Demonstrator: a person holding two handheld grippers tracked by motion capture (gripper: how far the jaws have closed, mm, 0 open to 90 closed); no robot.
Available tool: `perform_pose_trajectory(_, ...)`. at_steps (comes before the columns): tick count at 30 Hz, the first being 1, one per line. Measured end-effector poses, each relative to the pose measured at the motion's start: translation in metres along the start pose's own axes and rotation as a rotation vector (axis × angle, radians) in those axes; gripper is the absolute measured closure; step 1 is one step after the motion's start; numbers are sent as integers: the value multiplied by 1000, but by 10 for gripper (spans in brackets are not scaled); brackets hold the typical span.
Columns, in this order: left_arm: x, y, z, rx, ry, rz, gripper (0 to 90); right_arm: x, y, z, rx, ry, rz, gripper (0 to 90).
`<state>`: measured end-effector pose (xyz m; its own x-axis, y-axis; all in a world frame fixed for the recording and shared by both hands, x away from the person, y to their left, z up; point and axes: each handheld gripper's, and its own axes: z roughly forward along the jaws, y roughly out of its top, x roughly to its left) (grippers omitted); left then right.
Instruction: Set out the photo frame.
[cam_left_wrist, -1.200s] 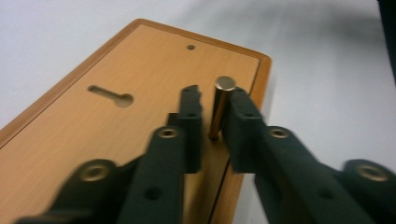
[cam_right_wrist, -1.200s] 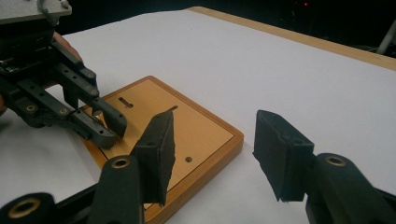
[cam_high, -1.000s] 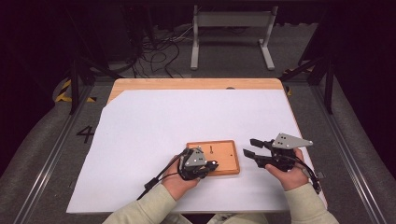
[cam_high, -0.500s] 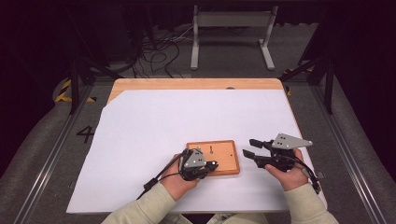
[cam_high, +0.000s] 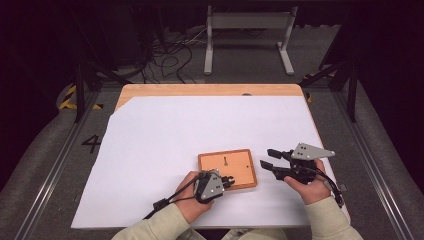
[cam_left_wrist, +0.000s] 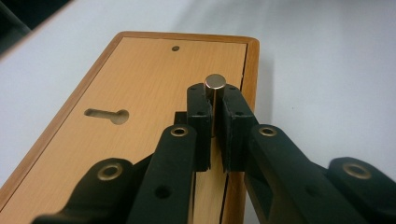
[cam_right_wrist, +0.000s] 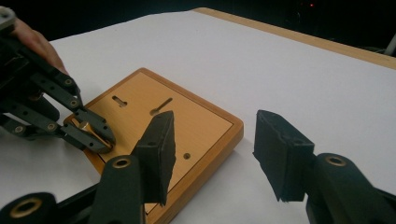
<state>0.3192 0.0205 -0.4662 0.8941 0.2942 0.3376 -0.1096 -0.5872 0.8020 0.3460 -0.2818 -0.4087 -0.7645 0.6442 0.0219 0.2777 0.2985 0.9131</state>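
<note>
Metal pin (cam_left_wrist: 215, 84) stands upright, long axis vertical, at the near edge of the wooden board (cam_high: 227, 168) on the white tabletop (cam_high: 200, 125), clamped by the left gripper (cam_high: 226, 181); right gripper (cam_high: 267, 159), jaws spread and empty, waits just beside the board's right edge.

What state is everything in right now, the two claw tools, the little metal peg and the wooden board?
Left gripper: shut on the metal peg.
Metal peg: upright, clamped between the jaws near the board's edge.
Right gripper: open, holding nothing, beside the board.
Wooden board: lying flat on the white sheet, keyhole slot empty.
White sheet: spread flat over the table.
</note>
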Motion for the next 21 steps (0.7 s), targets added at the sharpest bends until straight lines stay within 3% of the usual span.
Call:
perform_pose_trajectory(4,-5,0,-1,-10,22,48,843,1,2,-2,0,1,-13,477)
perform_pose_trajectory(6,-10,-1,-2,-11,43,94,843,1,2,-2,4,2,-15,477)
perform_pose_trajectory(10,-15,-2,-3,-19,63,149,844,2,4,-2,55,2,-20,485)
perform_pose_trajectory(18,-20,-4,-4,-23,86,194,844,2,11,2,124,26,19,395)
perform_pose_trajectory(20,-21,-4,-4,-22,89,195,844,-1,14,6,143,55,71,318)
perform_pose_trajectory(21,-21,-4,-4,-24,85,194,844,-1,14,6,143,55,71,318)
